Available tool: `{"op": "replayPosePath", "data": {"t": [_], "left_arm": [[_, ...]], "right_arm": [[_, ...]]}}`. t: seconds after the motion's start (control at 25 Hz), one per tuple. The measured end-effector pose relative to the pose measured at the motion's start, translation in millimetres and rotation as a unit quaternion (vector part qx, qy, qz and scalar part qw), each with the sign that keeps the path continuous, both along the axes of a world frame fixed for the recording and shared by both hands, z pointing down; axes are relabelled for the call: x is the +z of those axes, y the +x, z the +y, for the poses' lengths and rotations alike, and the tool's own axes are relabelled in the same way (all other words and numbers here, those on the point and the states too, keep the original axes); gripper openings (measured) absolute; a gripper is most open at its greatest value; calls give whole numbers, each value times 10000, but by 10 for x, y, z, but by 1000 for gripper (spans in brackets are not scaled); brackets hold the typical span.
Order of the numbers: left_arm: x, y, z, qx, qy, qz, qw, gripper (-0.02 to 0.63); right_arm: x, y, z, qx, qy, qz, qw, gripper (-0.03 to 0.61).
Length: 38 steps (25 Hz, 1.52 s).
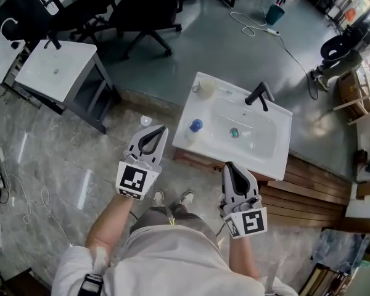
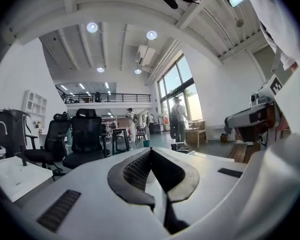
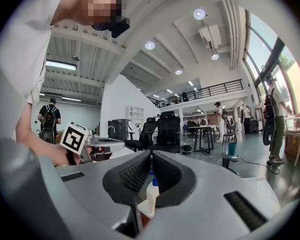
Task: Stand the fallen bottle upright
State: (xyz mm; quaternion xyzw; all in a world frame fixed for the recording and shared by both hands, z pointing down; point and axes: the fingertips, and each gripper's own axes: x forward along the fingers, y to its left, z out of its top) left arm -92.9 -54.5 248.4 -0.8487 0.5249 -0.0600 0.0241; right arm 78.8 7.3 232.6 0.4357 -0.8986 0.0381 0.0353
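We judge the bottle (image 1: pixel 194 130) already upright, blue cap up, on the left rim of the white washbasin (image 1: pixel 277 142). In the head view our left gripper (image 1: pixel 161 130) shows just left of it, jaws closed on nothing. Our right gripper (image 1: pixel 230 166), by the basin's front edge, is likewise closed and empty. The standing step looks done, so next we need only draw away without knocking the bottle.

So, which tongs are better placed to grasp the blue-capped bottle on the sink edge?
Right, probably: the bottle shows straight ahead, just beyond the right tongs in their view, while the left tongs point past it toward chairs. Both are shut, so either must open first.
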Motion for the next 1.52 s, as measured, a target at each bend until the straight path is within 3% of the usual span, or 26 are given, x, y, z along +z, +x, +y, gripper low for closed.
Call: {"op": "replayPosePath", "data": {"t": [0.16, 0.44, 0.64, 0.76, 0.96, 1.52], "left_arm": [[-440, -251, 239, -397, 190, 288, 9986, 17], [-875, -670, 669, -956, 561, 141, 9937, 17], [-1014, -828, 1023, -1370, 608, 404, 9879, 17], [-994, -849, 1022, -1383, 616, 278, 9881, 17], [-1091, -835, 939, -1385, 729, 466, 9866, 17], [-1029, -555, 682, -1026, 625, 582, 9911, 17]], "right_arm": [[-92, 96, -9, 25, 37, -76, 10000, 41], [-197, 341, -112, 279, 100, -214, 9993, 41], [-277, 479, -100, 399, 163, -226, 9988, 41], [-316, 413, -120, 286, 254, -195, 9991, 41], [-351, 326, -81, 151, 311, -181, 9992, 41], [-346, 473, -86, 316, 291, -101, 9990, 41]]}}
